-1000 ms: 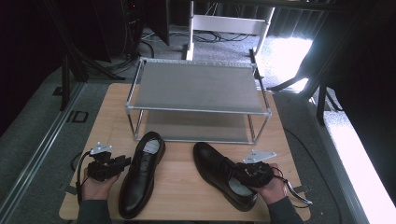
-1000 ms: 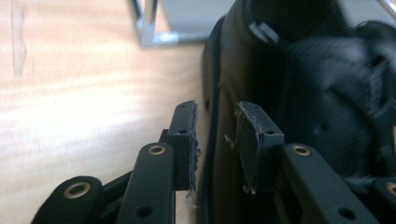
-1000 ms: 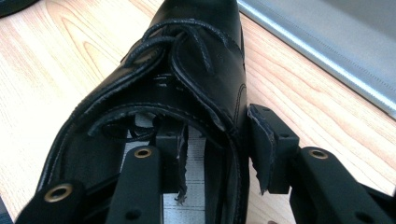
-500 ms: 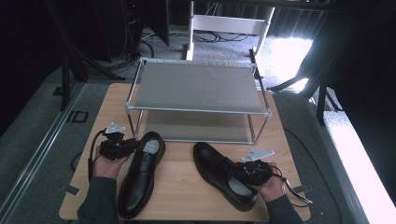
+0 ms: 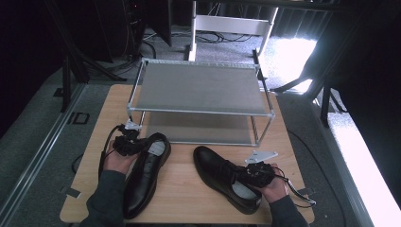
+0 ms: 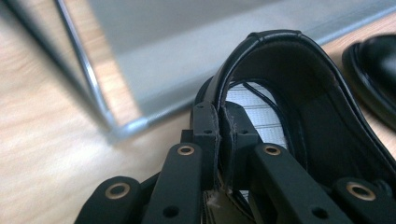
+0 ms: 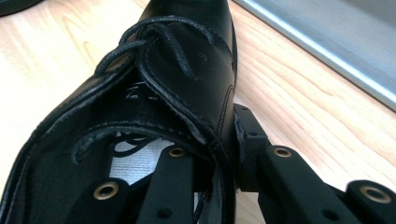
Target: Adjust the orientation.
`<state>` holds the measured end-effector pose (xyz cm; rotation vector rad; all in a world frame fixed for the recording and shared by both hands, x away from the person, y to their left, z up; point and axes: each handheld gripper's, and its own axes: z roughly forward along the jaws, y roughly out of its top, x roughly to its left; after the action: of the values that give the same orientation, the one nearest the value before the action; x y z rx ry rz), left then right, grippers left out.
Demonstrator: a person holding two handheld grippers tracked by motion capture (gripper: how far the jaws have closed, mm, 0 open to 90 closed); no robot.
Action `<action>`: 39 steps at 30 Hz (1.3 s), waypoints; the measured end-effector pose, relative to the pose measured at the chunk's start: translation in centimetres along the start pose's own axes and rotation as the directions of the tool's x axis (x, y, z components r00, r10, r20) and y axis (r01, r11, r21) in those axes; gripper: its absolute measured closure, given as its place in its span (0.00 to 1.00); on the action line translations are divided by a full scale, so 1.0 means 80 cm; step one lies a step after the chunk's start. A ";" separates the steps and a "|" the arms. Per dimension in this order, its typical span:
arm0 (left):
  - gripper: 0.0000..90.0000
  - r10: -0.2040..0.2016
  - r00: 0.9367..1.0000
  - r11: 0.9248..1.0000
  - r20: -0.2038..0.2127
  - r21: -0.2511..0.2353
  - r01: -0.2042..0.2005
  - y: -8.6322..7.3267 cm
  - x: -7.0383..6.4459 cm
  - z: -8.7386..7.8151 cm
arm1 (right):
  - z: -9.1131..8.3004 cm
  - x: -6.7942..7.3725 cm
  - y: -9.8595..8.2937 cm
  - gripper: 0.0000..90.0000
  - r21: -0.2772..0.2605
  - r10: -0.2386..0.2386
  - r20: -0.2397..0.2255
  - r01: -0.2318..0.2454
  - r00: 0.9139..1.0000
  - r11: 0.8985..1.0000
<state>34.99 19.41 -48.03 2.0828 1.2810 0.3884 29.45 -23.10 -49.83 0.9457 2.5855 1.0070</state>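
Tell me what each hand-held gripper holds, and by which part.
Left hand-held gripper: left shoe, clamped on the heel collar. Right hand-held gripper: right shoe, clamped on the side wall of its opening.

Glossy black leather shoes (image 5: 222,175) on matt wooden table (image 5: 189,189).

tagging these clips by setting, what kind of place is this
Probably a lab or studio recording bay, not a home: a wooden table bearing a metal shoe rack, loose cables on grey carpet, dark stands around.
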 end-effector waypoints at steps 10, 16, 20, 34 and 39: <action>0.95 0.131 0.991 0.991 0.020 0.014 -0.131 0.044 -0.035 0.026 | 0.004 0.022 0.006 0.88 0.000 -0.113 -0.100 0.114 0.989 0.994; 0.95 0.199 0.979 0.980 0.032 0.009 -0.200 0.069 -0.055 0.036 | 0.003 0.029 0.011 0.88 -0.008 -0.155 -0.134 0.156 0.979 0.988; 0.95 0.260 0.963 0.965 0.065 -0.006 -0.260 0.083 -0.077 0.046 | 0.009 0.036 0.013 0.88 -0.017 -0.167 -0.177 0.167 0.970 0.986; 0.72 0.253 0.958 0.962 0.138 -0.141 -0.234 0.094 -0.098 0.041 | 0.004 0.030 0.009 0.70 -0.011 -0.145 -0.216 0.147 0.966 0.989; 0.64 0.250 0.963 0.949 0.097 -0.222 -0.224 0.076 -0.099 -0.007 | -0.021 0.026 0.007 0.64 -0.033 -0.165 -0.216 0.162 0.962 0.986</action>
<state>35.01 10.87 -42.92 2.0492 0.8791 0.4705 27.42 -22.36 -48.10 0.6357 2.7734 1.1393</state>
